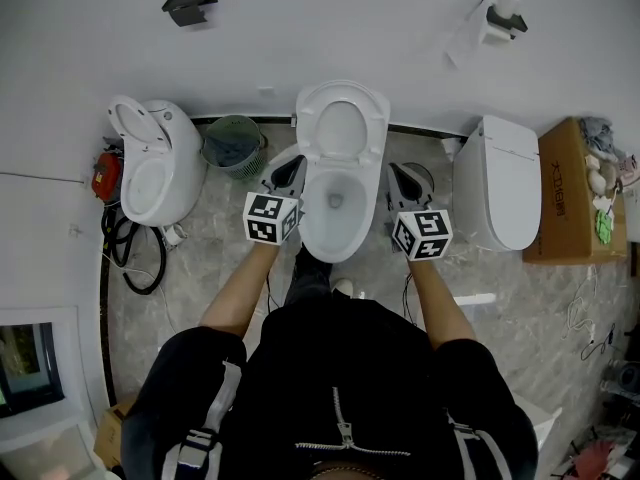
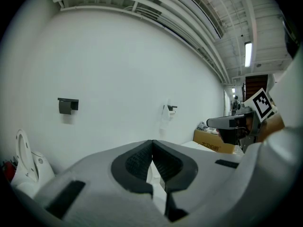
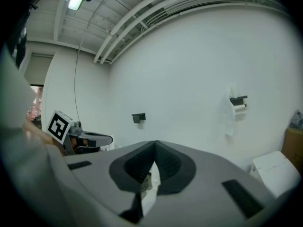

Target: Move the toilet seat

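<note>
Black jacket [image 1: 330, 388] nearest | I hold left gripper [image 1: 289, 173] and right gripper [image 1: 402, 178] closed, empty | toilet seat [image 1: 342, 128] raised, glossy white oval, long axis 12–6 o'clock

White toilet seat [image 1: 342, 123] and white bowl [image 1: 335, 213], my left gripper [image 2: 152, 148] and right gripper [image 3: 154, 148] pale grey with black ribbed pads [image 2: 137, 162], marker cubes [image 1: 270, 218] in black-and-white squares, green bin [image 1: 233, 144] at ten o'clock of the bowl, brown cardboard box [image 1: 565, 193] at three o'clock, grey-veined marble floor [image 1: 210, 258], white wall [image 1: 330, 18].

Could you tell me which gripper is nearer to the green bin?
Left. The left gripper is just right of the bin; the right gripper is beyond the toilet.
</note>
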Action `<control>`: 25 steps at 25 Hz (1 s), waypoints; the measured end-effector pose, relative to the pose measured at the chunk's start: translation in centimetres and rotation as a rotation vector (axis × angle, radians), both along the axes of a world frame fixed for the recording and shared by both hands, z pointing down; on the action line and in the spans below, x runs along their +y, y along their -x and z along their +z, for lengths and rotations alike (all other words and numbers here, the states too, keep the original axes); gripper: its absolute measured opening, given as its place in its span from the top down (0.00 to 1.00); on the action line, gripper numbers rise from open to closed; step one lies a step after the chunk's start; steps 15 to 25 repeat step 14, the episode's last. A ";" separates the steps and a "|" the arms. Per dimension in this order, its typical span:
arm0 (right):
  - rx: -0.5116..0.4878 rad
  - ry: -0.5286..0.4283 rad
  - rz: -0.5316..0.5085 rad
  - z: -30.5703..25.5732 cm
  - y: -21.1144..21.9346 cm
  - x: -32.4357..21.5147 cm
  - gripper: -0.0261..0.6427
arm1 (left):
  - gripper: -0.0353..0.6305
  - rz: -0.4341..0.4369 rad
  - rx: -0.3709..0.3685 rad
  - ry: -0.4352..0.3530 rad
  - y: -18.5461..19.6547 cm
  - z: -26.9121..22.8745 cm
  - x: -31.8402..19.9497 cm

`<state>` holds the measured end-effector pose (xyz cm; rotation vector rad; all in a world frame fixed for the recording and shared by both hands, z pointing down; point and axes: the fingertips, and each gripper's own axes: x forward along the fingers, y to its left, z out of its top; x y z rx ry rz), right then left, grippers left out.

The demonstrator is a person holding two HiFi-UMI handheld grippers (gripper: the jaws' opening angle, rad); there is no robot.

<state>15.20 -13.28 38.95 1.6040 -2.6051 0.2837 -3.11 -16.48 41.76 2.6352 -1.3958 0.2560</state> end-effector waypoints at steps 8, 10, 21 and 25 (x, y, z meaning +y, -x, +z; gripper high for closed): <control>0.002 0.009 0.001 0.4 0.2 -0.2 0.96 | 0.94 0.007 0.003 0.008 0.0 0.4 -0.3; 0.002 0.010 0.001 0.6 0.1 -0.3 0.96 | 0.94 0.007 0.004 0.008 0.0 0.5 -0.5; 0.002 0.010 0.001 0.6 -0.1 -0.7 0.96 | 0.94 0.006 0.005 0.009 -0.1 0.4 -0.9; 0.002 0.010 0.001 0.6 -0.1 -0.7 0.96 | 0.94 0.006 0.005 0.009 -0.1 0.4 -0.9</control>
